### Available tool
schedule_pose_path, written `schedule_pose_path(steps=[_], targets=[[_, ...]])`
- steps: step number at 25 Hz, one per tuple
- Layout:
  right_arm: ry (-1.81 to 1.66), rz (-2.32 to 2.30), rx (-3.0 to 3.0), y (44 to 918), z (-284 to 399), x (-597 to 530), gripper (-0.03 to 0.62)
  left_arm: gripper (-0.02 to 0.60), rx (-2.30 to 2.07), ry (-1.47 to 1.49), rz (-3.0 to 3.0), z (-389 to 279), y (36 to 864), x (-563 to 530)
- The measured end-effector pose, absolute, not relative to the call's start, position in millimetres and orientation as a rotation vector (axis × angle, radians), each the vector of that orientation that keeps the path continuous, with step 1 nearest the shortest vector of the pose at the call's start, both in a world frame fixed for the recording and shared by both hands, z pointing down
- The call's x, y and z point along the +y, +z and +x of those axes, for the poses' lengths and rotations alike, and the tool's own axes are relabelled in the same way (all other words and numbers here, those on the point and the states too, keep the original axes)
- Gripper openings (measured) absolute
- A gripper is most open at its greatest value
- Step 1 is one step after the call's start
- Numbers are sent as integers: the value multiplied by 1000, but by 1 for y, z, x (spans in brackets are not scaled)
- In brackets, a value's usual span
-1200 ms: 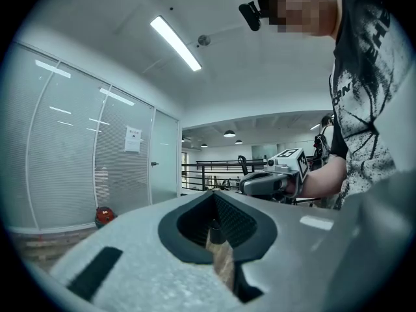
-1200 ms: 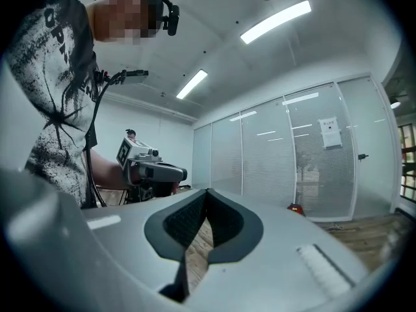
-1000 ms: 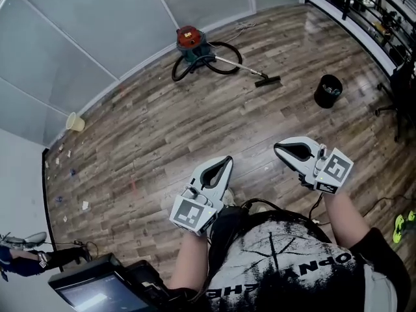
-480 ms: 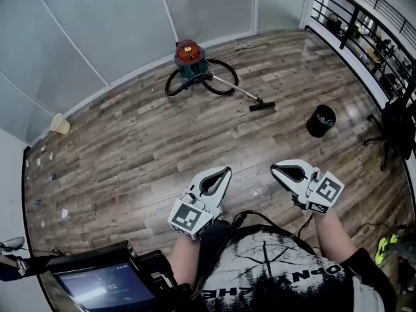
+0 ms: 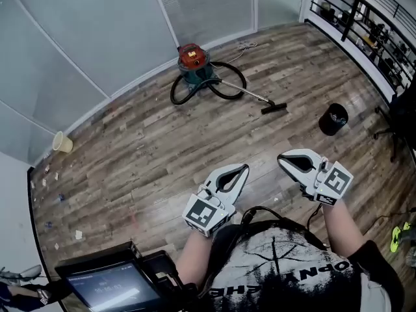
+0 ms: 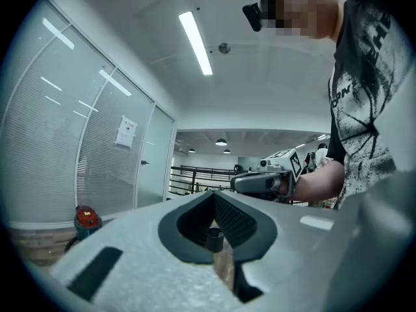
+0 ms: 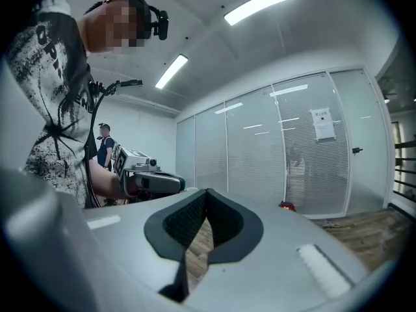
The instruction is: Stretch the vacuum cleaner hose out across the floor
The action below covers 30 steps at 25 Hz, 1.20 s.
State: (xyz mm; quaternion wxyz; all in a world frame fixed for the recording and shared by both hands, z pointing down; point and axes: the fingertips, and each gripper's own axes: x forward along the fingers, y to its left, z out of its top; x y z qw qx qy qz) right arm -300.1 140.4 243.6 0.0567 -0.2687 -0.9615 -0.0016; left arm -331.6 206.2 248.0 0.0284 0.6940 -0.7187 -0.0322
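A red-and-teal canister vacuum cleaner (image 5: 194, 62) stands on the wood floor by the far glass wall. Its black hose (image 5: 214, 86) lies coiled in loops beside it, and a metal wand runs right to the black floor nozzle (image 5: 273, 108). My left gripper (image 5: 244, 169) and right gripper (image 5: 281, 156) are held at waist height, far from the vacuum, both shut and empty. In the left gripper view the vacuum (image 6: 85, 218) shows small at the lower left; in the right gripper view the vacuum (image 7: 286, 206) peeks over the jaws.
A black bin (image 5: 333, 119) stands to the right of the nozzle. A black railing (image 5: 364, 28) runs along the right side. A beige cup (image 5: 62, 142) and small litter lie by the left wall. A screen on a stand (image 5: 110, 286) is at my lower left.
The head view has shifted a little, so the vacuum sits slightly nearer and more to the right. Both grippers stay shut, held in front of my waist.
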Motion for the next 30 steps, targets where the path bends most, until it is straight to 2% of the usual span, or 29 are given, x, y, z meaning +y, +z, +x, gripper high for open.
schedule_pose_path(steps=[16, 23, 30], targets=[[17, -747, -2894, 266, -424, 128, 8, 0, -2107, -130, 2138, -447, 284, 192], [62, -896, -2836, 275, -499, 87, 8, 0, -2154, -102, 2025, -503, 288, 145], [108, -1126, -2783, 262, -595, 39, 8, 0, -2345, -78, 1903, -597, 264, 97]])
